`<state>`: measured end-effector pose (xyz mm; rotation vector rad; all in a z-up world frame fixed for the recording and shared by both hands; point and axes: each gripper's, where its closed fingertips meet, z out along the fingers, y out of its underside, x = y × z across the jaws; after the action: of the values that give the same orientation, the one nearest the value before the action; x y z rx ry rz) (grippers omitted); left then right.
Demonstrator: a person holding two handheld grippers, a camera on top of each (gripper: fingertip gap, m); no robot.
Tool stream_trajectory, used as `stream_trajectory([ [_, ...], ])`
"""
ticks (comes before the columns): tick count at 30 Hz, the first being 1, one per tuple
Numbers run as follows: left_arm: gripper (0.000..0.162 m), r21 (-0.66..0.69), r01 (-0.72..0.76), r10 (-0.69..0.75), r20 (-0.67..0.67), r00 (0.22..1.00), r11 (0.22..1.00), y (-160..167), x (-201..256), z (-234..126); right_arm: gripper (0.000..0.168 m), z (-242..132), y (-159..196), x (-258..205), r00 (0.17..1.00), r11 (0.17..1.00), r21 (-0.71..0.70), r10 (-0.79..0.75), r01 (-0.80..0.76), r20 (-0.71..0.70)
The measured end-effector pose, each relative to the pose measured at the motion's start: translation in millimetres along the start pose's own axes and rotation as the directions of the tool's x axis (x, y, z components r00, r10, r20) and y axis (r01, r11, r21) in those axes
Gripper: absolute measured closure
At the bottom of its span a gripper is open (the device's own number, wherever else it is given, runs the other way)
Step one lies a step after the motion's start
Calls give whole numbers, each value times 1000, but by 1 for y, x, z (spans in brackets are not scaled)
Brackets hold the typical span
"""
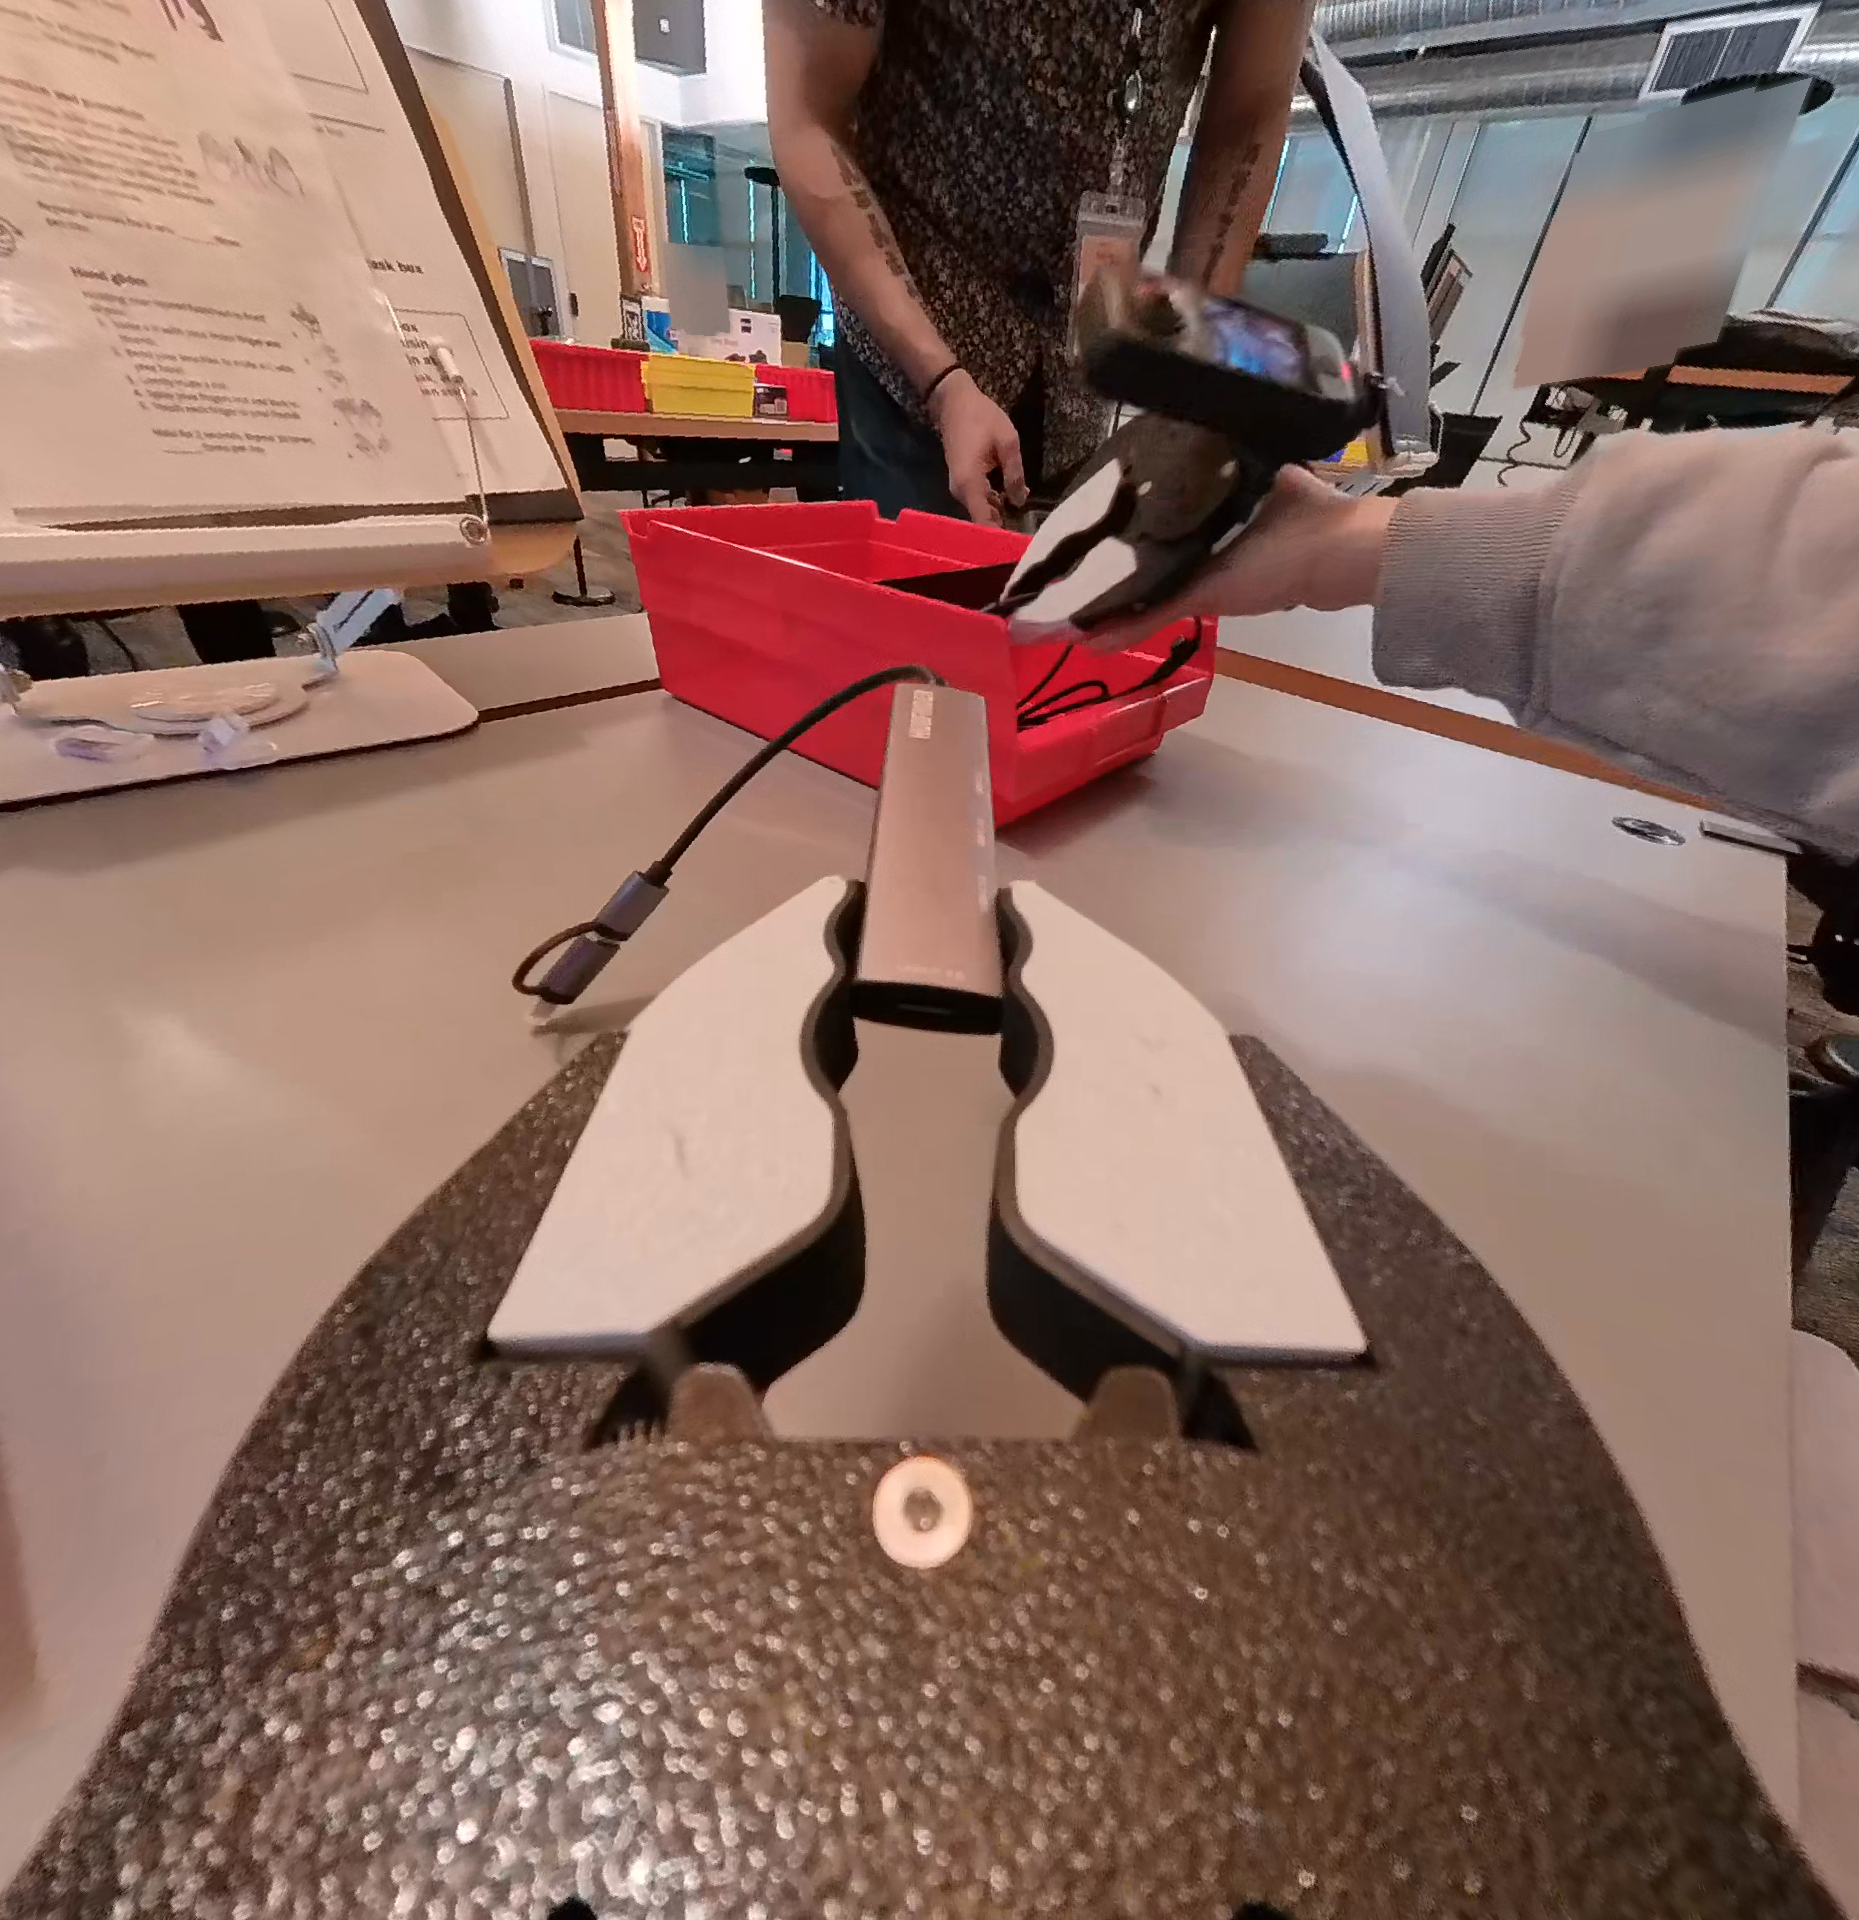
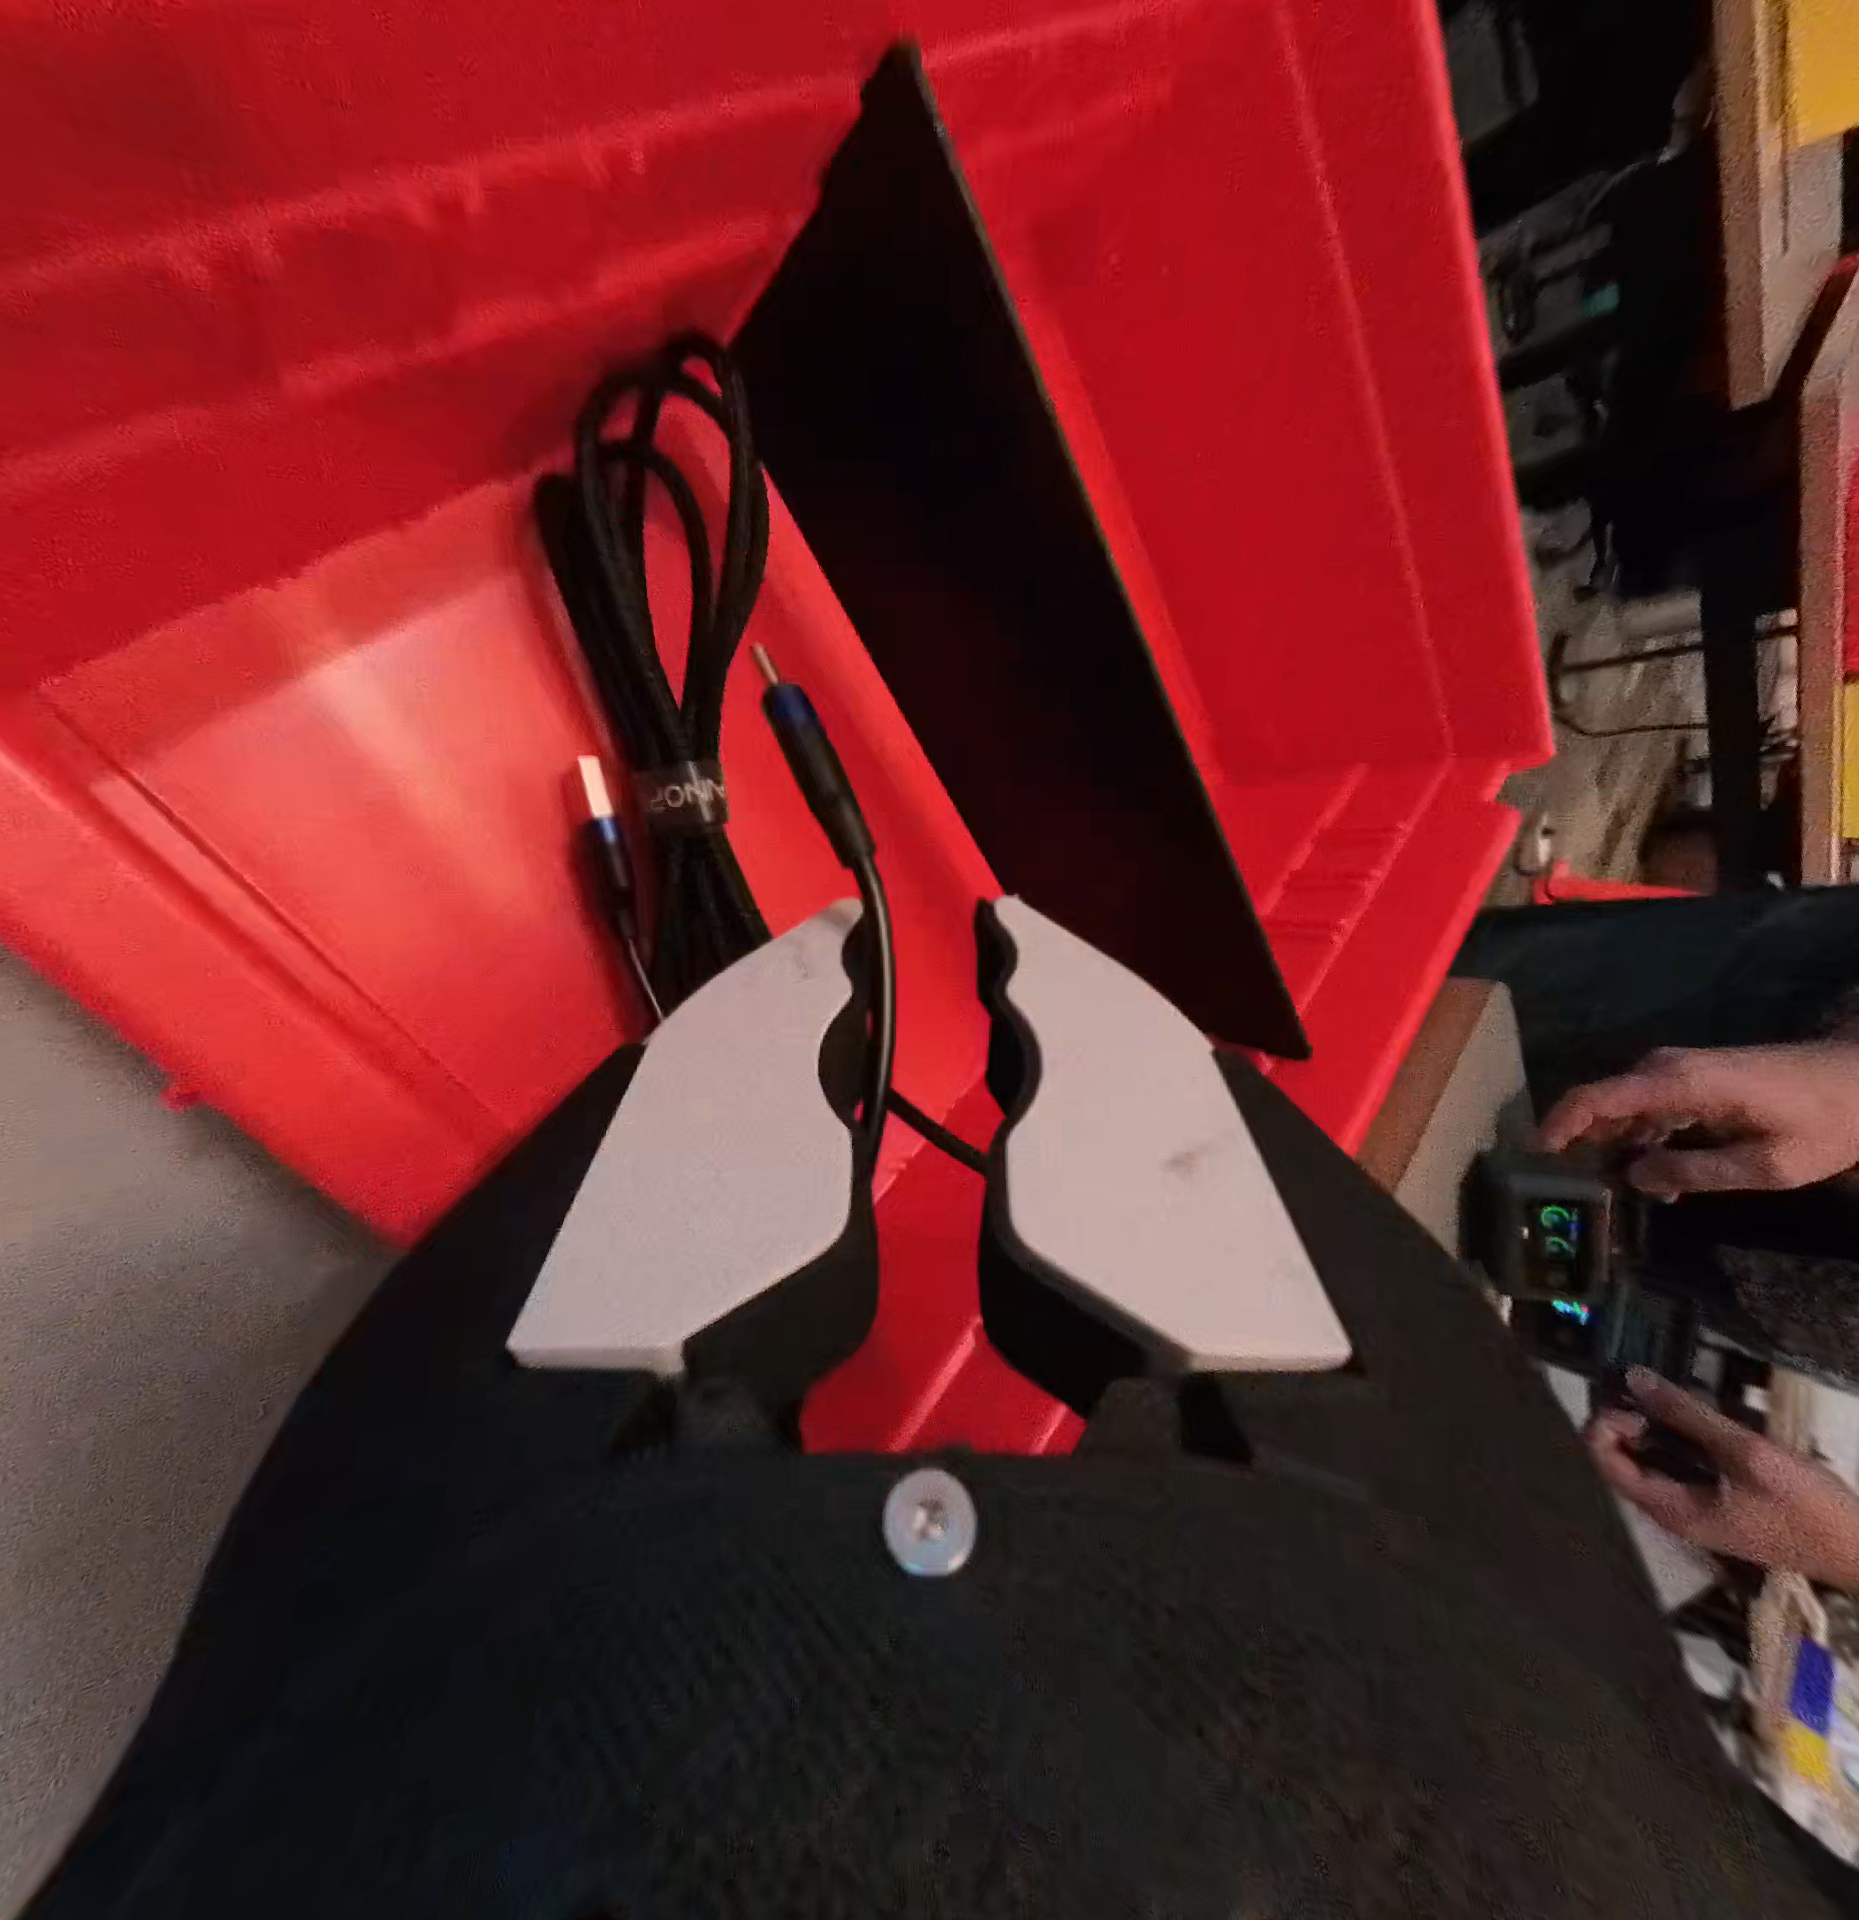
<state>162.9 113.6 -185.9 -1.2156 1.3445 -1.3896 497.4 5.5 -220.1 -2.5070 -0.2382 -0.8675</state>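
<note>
My left gripper (image 1: 925, 904) is shut on the near end of a slim grey metal hub (image 1: 930, 831), which points away from me over the grey table (image 1: 281, 1091). The hub's black lead (image 1: 759, 758) curves left to a grey plug (image 1: 592, 945) near the tabletop. My right gripper (image 2: 920, 914), also in the left wrist view (image 1: 1101, 561), is open and tilted down into a red bin (image 2: 333, 312). A thin black cable end with a blue plug (image 2: 805, 748) runs through the gap between its jaws. A bundled black cable (image 2: 676, 582) lies beside a black divider (image 2: 956, 520).
The red bin (image 1: 800, 634) stands on the table beyond the hub. A stand with paper sheets (image 1: 208, 260) is at the left. A person (image 1: 1008, 208) stands behind the bin, hands on a small device with a screen (image 2: 1548, 1236). Red and yellow bins (image 1: 696, 384) sit far back. The tips of one gripper are about 35 cm away from the tips of the other.
</note>
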Motion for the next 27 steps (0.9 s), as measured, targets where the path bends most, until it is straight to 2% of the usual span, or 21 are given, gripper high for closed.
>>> stream_trajectory([
  [3,139,-3,-9,9,-2,1000,1000,0,1,0,130,6,6,12,997,996,-69,59,-62,-46],
  [7,139,-1,-19,19,2,1000,1000,0,0,-1,109,-15,-19,45,961,967,138,235,-216,-144],
  [11,139,-5,-17,17,-7,1000,1000,0,-1,-1,94,-58,-36,56,901,876,259,431,-406,-46],
  [13,139,-10,-23,23,-28,999,1000,1,2,0,86,-87,-63,32,895,809,386,427,-443,132],
  [15,139,-12,-41,40,-67,997,999,2,8,0,85,-120,-88,-21,883,755,479,287,-447,372],
  [17,139,-16,-57,55,-110,992,998,2,14,1,89,-151,-102,-71,857,702,555,157,-447,491],
  [20,139,-15,-75,72,-169,983,997,3,22,0,96,-174,-108,-124,867,650,631,89,-424,490],
  [23,139,-11,-81,77,-206,976,997,3,27,-1,100,-185,-113,-158,896,629,673,89,-389,435],
  [27,139,9,-101,99,-272,957,995,2,36,-4,105,-183,-116,-167,952,658,703,73,-270,297],
])
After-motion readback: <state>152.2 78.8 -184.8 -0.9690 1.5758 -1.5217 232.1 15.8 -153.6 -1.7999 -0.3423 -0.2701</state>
